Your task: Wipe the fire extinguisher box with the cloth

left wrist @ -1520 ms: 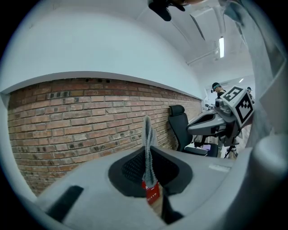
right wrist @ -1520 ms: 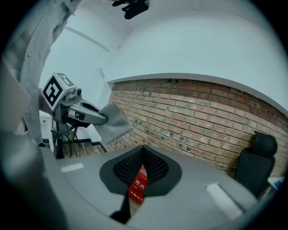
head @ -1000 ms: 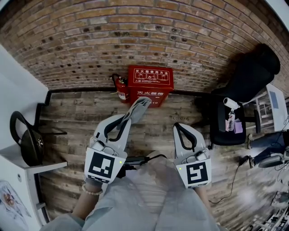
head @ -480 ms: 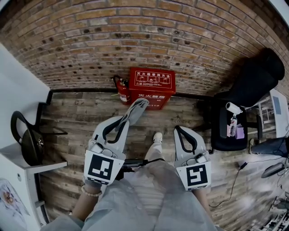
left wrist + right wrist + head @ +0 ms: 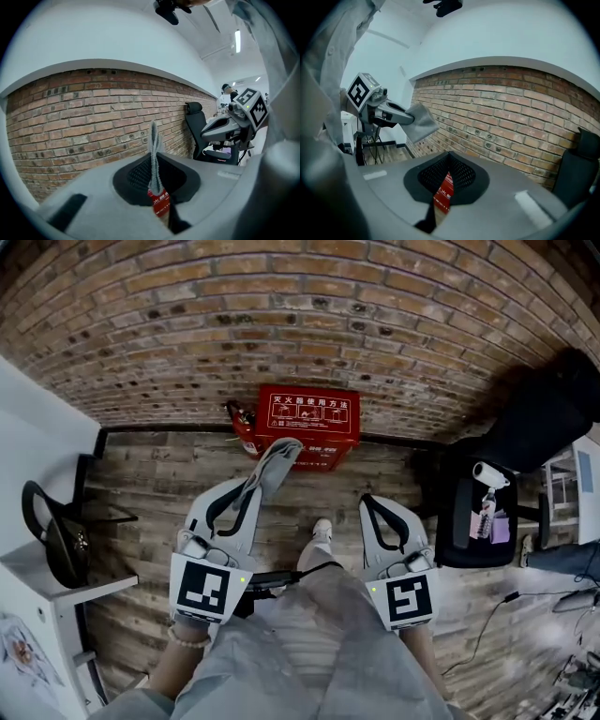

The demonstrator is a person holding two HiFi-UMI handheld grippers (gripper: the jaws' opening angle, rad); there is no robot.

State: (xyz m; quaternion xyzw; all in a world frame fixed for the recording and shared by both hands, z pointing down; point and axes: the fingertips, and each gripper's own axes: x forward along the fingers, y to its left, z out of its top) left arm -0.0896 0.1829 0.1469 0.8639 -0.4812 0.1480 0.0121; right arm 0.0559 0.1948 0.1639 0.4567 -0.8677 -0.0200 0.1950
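My left gripper (image 5: 255, 488) clamps the grey cloth (image 5: 274, 463), my right gripper (image 5: 377, 505) is closed on nothing, and the red fire extinguisher box (image 5: 307, 418) (an extinguisher (image 5: 241, 418) just beside it) stands against the brick wall (image 5: 281, 315) ahead.

The left gripper (image 5: 267, 472) and the right gripper (image 5: 378, 512) are pale grey plastic shells that taper forward. Each has a black-rimmed loop opening, black mesh-textured jaw pads and a cube (image 5: 203, 588) printed with black-and-white square markers, with a small green light at its corner. A thin black cable (image 5: 281, 575) shows beside the left cube. The person wears light grey trousers (image 5: 309, 652), a pale shoe (image 5: 322, 529) and a bead bracelet (image 5: 187, 639).
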